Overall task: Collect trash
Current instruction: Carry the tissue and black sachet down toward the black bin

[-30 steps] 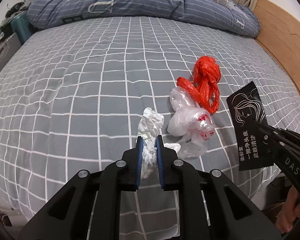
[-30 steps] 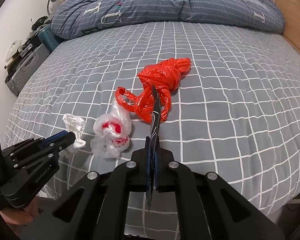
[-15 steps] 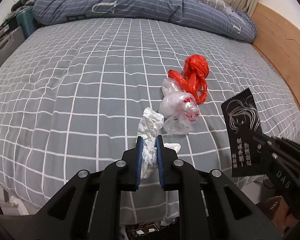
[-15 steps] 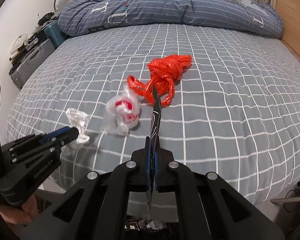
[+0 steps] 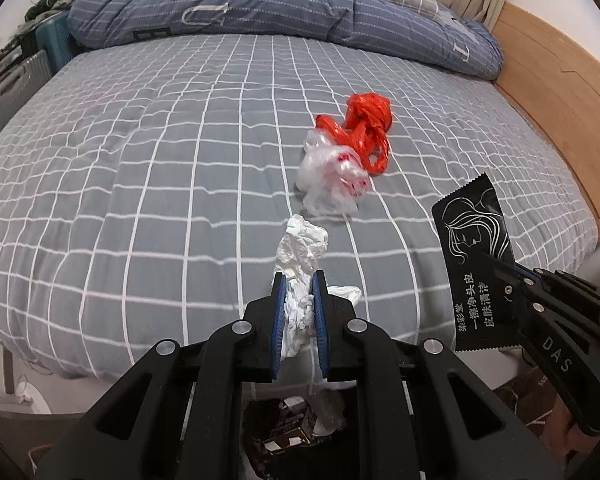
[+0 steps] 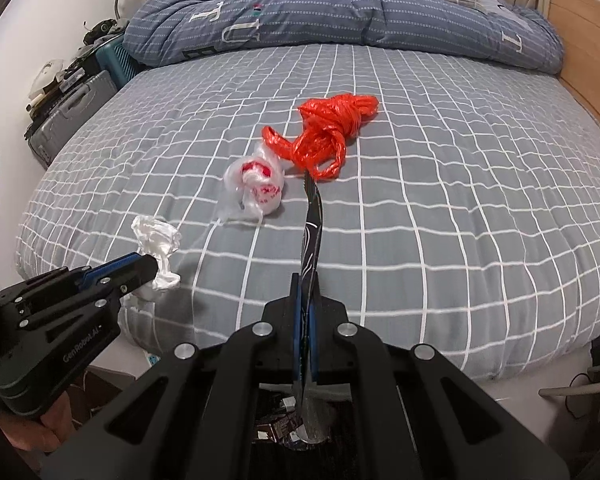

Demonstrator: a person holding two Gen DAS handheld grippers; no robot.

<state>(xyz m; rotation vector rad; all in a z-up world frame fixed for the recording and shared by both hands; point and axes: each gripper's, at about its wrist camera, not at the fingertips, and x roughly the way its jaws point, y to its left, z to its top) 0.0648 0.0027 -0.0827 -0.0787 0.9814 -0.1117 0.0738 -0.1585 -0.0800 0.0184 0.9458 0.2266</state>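
My left gripper (image 5: 299, 280) is shut on a crumpled white tissue (image 5: 300, 252), held in the air past the near edge of the bed; it also shows in the right wrist view (image 6: 156, 240). My right gripper (image 6: 306, 280) is shut on a flat black wrapper (image 6: 312, 232) with white line art, seen edge-on; its face shows in the left wrist view (image 5: 476, 264). On the bed lie a clear plastic bag with red print (image 5: 332, 176) (image 6: 256, 188) and a knotted red plastic bag (image 5: 364, 128) (image 6: 328, 132), touching each other.
The grey checked bed (image 5: 140, 160) has a rolled blue duvet (image 5: 260, 8) at its far end and a wooden side board (image 5: 560, 92) on the right. Suitcases (image 6: 72, 116) stand at the left. A dark bin with trash (image 5: 288, 428) sits on the floor below the grippers.
Both grippers have drawn back from the bed with their pieces of trash still held. The bags on the bed now look farther away, and the floor bin has come into view.
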